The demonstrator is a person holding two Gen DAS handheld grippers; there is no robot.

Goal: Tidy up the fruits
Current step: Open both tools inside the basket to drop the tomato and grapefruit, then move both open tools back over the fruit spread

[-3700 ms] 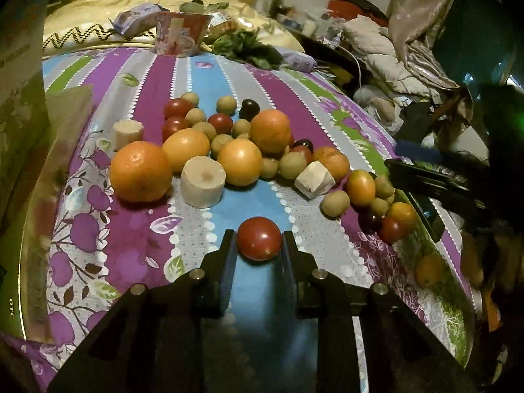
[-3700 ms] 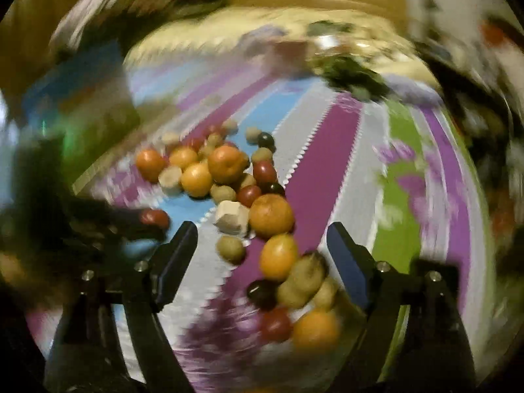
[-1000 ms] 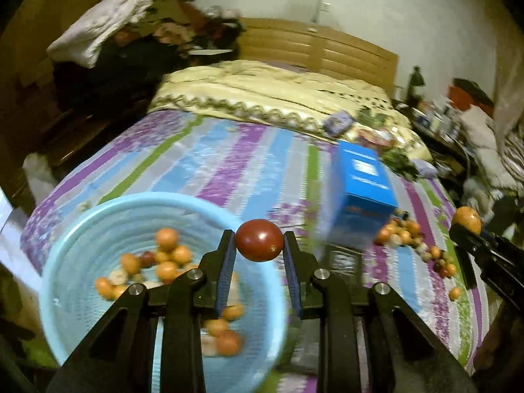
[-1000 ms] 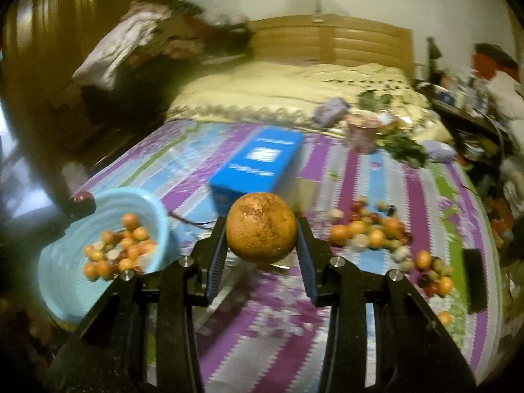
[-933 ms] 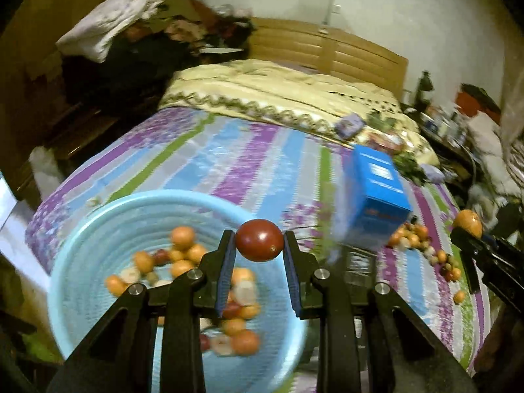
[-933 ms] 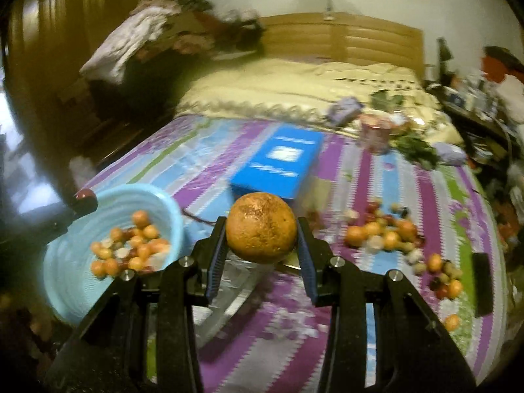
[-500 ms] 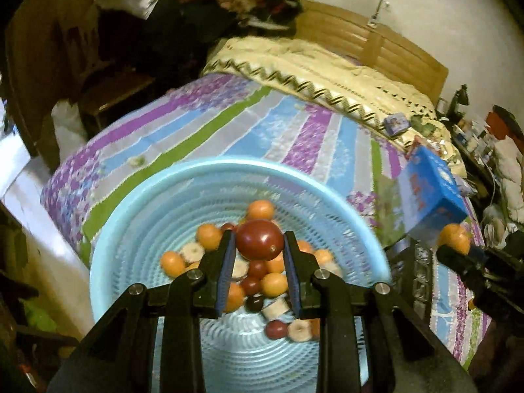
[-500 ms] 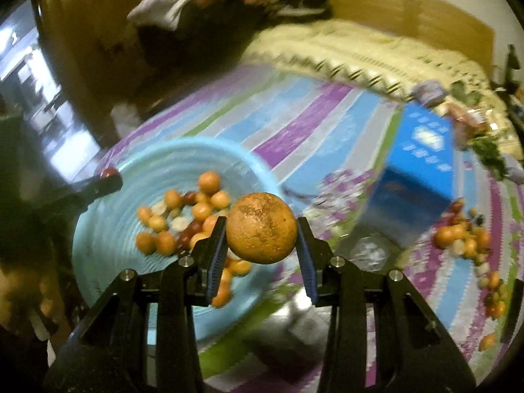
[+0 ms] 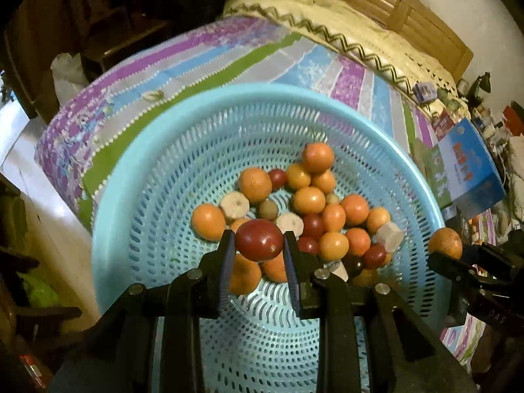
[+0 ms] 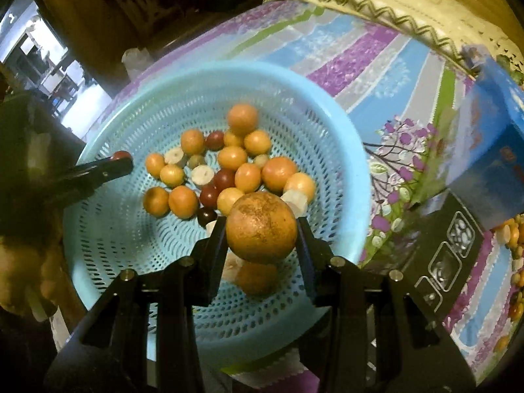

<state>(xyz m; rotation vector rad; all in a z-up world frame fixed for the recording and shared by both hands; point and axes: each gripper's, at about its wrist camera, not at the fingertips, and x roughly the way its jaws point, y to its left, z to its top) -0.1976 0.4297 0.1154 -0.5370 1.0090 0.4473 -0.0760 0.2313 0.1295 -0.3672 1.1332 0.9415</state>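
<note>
Left tool [image 9: 259, 244] sits low centre of the left wrist view, clenched on a dark red tomato [image 9: 259, 239], both pads touching its sides. Tomato hangs above the light blue perforated basket [image 9: 147, 150], which fills most of the frame & rests on a striped purple/blue/green bedspread [image 9: 203, 59]. Basket bottom holds a pile of fruit [image 9: 309, 199]: oranges, small red tomatoes, a few pale cut chunks, one greenish round fruit near the middle.

Right tool [image 10: 261, 234] is low centre of the right wrist view, gripping a brown-speckled orange [image 10: 261, 227] w/ both pads pressed on it, over the near right part of the basket [image 10: 347, 150]. Same tool w/ its orange [image 9: 444, 243] shows at the right edge of the left wrist view, just over the basket rim. Left tool appears at the left edge of the right wrist view, tomato tip [image 10: 120, 155] visible.

Blue box [image 10: 491, 150] stands on the bed at right, dark flat device [image 10: 448, 262] lying just below it. More loose fruit [image 10: 515, 232] at far right edge of the bed. Wooden headboard [image 9: 393, 9] in the upper right
</note>
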